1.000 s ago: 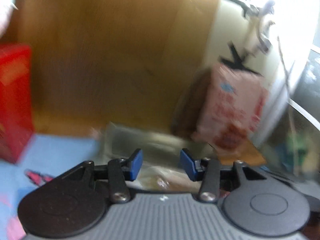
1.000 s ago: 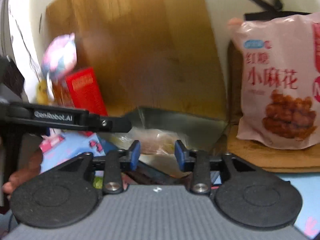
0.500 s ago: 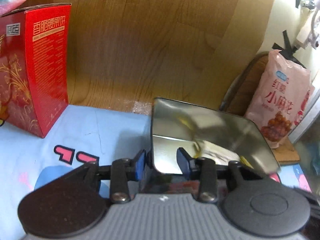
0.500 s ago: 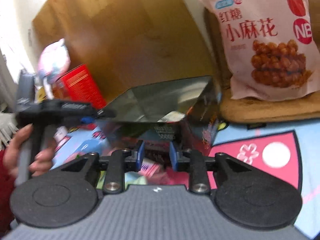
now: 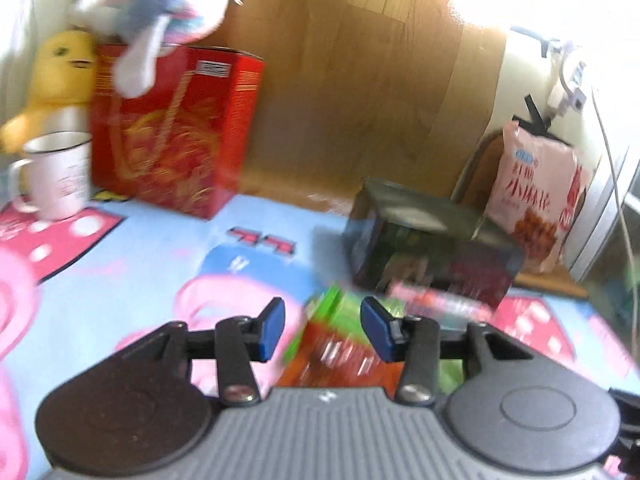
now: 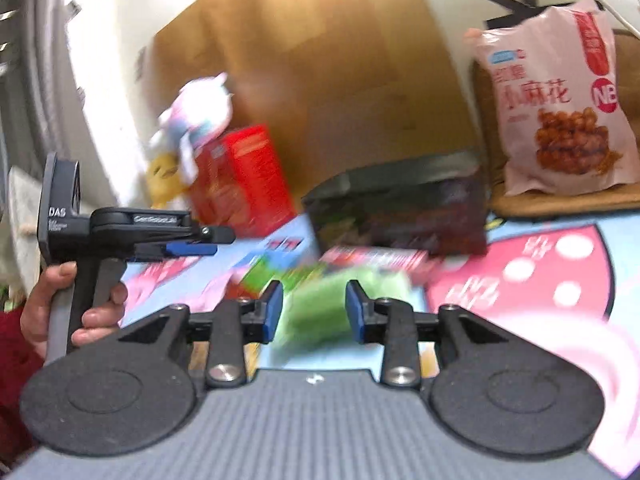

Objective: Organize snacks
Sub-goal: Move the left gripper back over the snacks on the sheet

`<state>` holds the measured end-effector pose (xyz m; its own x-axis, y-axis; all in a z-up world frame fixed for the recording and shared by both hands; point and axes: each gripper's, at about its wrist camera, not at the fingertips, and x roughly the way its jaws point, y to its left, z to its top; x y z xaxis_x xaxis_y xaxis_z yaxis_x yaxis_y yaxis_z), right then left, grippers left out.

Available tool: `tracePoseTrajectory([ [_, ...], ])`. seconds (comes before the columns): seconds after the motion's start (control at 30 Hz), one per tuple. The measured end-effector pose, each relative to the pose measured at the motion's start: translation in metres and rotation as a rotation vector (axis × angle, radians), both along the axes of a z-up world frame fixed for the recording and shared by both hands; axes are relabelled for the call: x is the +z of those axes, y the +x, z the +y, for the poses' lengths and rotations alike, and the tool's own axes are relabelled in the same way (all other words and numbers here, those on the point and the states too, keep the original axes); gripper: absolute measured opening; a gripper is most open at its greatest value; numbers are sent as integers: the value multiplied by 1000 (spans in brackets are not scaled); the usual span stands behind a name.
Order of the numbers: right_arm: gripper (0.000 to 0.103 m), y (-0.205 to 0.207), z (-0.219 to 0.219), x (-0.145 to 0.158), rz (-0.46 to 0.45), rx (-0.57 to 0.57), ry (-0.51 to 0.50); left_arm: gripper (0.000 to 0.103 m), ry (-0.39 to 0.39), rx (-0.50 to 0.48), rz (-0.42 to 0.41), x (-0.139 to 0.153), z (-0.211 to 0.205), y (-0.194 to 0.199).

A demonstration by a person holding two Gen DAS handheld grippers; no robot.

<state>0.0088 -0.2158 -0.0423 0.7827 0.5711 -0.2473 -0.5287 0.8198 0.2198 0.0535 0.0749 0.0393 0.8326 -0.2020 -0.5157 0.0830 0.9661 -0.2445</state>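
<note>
A dark snack box [image 5: 432, 248] stands on the cartoon tablecloth, its silver lid down; it also shows in the right wrist view [image 6: 400, 212]. Blurred loose snack packets lie in front of it: a green and orange one [image 5: 340, 332] and a pink one [image 5: 436, 300]. In the right wrist view a green packet [image 6: 320, 304] and a pink one [image 6: 376, 258] lie there. My left gripper [image 5: 322, 330] is open and empty above the packets; it also shows from the side [image 6: 192, 240]. My right gripper [image 6: 314, 312] is open and empty above the green packet.
A red box [image 5: 172, 128] stands at the back left with plush toys [image 5: 160, 12] on and beside it, and a white mug [image 5: 56, 172]. A pink snack bag [image 5: 536, 200] leans on a chair at the back right. A wooden board [image 5: 360, 80] stands behind.
Both grippers have pulled back from the dark box. Its silver lid, which stood open, is now down. Both views now take in the loose packets in front of the box.
</note>
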Motion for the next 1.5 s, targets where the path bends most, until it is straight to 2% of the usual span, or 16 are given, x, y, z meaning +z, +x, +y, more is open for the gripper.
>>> tracePoseTrajectory([
  [0.13,38,-6,19,-21,53,20,-33,47,70,27,-20,-23,5,-38],
  [0.23,38,-5,27,-29,76,7,-51,49,71,26,-23,-35,8,-48],
  [0.3,42,-9,29,-30,47,4,-68,61,81,44,-71,-33,9,-52],
  [0.33,45,-9,29,-30,44,9,-72,61,93,46,-58,-35,8,-49],
  [0.47,45,-10,28,-34,45,11,-87,61,115,45,-35,-37,3,-46],
  [1.07,45,-15,30,-38,37,-7,-96,61,124,52,-40,-40,6,-48],
  [1.5,46,-17,30,-37,33,-32,-97,67,131,42,-49,-40,6,-48],
])
